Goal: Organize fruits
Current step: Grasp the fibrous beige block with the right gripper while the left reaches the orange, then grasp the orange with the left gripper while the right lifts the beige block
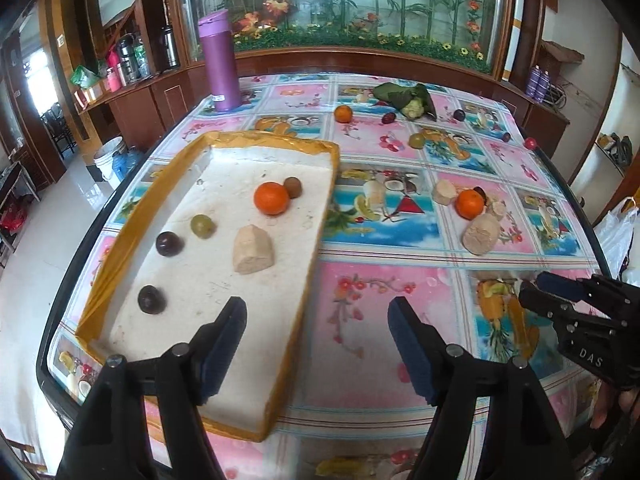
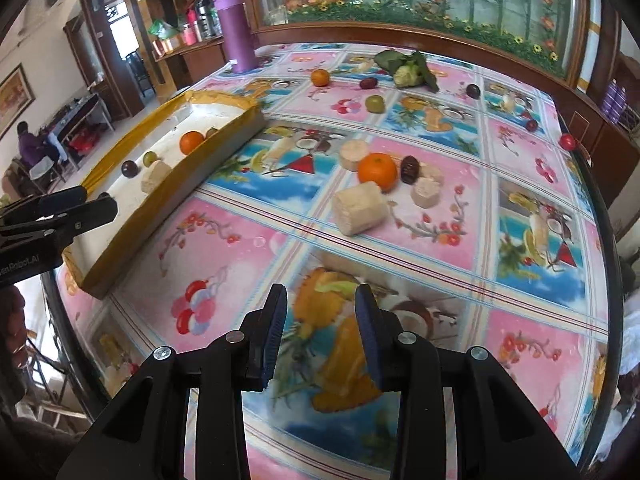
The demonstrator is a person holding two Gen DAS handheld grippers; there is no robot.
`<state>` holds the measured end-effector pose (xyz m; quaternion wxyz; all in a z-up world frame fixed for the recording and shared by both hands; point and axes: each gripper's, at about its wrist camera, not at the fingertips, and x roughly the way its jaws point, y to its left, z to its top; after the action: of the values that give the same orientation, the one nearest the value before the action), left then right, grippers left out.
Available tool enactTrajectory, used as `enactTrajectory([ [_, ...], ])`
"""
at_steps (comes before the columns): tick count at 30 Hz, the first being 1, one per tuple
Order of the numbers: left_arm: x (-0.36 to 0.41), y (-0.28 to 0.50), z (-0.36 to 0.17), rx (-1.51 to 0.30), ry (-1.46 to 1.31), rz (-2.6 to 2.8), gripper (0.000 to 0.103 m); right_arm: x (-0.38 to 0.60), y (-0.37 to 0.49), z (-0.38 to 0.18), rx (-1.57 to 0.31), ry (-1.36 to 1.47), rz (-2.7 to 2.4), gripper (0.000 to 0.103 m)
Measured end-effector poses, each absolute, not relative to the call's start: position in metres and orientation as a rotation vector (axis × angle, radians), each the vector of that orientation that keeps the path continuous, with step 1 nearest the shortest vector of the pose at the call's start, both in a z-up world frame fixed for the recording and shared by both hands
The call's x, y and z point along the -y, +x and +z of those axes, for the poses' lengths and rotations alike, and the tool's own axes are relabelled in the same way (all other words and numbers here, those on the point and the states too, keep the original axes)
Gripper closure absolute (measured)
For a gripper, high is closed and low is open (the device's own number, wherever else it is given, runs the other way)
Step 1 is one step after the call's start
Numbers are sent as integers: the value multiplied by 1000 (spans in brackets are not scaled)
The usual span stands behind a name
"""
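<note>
Left wrist view: the tray near the table's left edge holds six pieces, roughly a dozen lie outside, and the left gripper and right gripper gape empty.

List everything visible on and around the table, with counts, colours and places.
tray: 1, white with yellow rim, table's left
oranges: 3, one in tray, two on cloth
dark plums in tray: 2
green fruit in tray: 1
beige chunks: 1 in tray, four around the near cloth orange
flask: 1, purple, far left
leafy bundle: 1, green, far side
left gripper: jaws open
right gripper: jaws open
</note>
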<state>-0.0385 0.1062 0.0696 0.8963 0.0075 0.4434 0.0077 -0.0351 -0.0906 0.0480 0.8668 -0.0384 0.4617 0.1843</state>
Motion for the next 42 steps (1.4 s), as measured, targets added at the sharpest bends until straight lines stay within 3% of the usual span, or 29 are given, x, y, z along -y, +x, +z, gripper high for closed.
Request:
enactTrajectory([
  [7,-73,-37,59,-966,64,-29,25,112,-5,42,-969,-32,386,67],
  [12,-63,-36,52,-996,82,-29,25,95,26,35,-967,-35,448,56],
  [16,-59,-31,49,-1011,90,-20,25,82,44,21,-989,-65,477,55],
  [17,-58,-28,48,-1013,91,-19,25,81,45,19,-989,-67,491,58],
  [18,-57,-24,48,-1014,89,-20,25,81,45,19,-964,-79,500,75],
  [19,-55,-20,48,-1014,86,-23,25,82,45,19,-967,-78,515,76],
  [36,32,95,29,-1017,-32,-119,26,192,4,35,-927,6,362,75],
  [38,35,103,22,-1032,-33,-109,35,195,3,34,-930,19,366,75],
  [42,36,105,16,-1029,-77,-172,66,197,4,33,-926,28,379,75],
])
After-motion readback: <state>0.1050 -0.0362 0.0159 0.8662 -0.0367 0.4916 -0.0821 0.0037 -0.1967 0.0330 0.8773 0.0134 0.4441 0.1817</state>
